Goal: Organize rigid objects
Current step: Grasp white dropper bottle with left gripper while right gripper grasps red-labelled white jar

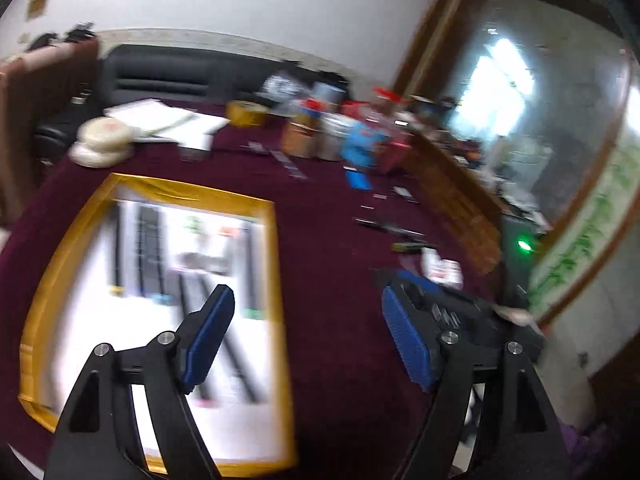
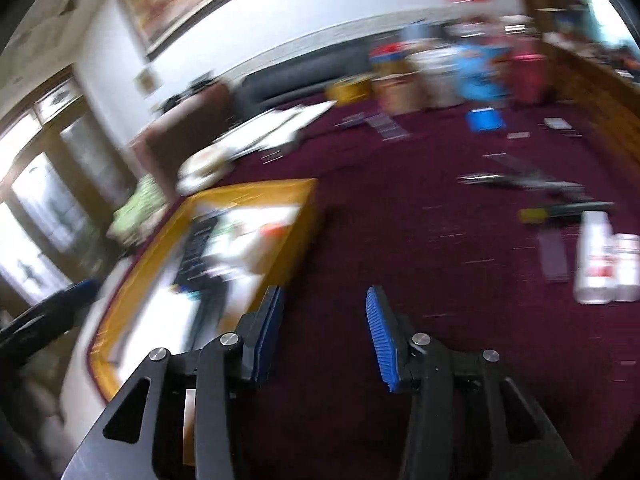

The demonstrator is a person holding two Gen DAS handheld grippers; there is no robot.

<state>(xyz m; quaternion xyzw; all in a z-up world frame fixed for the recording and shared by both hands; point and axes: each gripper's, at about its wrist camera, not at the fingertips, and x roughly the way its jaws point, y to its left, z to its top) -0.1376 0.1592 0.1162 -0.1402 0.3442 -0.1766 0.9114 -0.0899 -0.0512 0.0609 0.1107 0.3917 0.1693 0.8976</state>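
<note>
A gold-rimmed white tray [image 1: 276, 264] lies on the maroon table and holds several dark long items and small coloured pieces; it also shows in the right wrist view [image 2: 304, 216]. My left gripper [image 1: 308, 328] is open and empty, its left finger over the tray. My right gripper [image 2: 326, 336] is open and empty beside the tray's right edge. Pens and a yellow-handled tool [image 2: 560, 210] lie loose at the right, beside two white bottles [image 2: 604, 264]. The other gripper [image 1: 440, 312] shows at the right in the left wrist view. Both views are blurred.
Jars, tape rolls and a blue packet [image 1: 360, 144] crowd the table's far side. White papers [image 1: 168, 120] and stacked white discs [image 1: 102, 140] lie far left. A blue card [image 2: 484, 120] and small flat pieces are scattered on the cloth. A wooden edge [image 1: 452, 184] borders the right.
</note>
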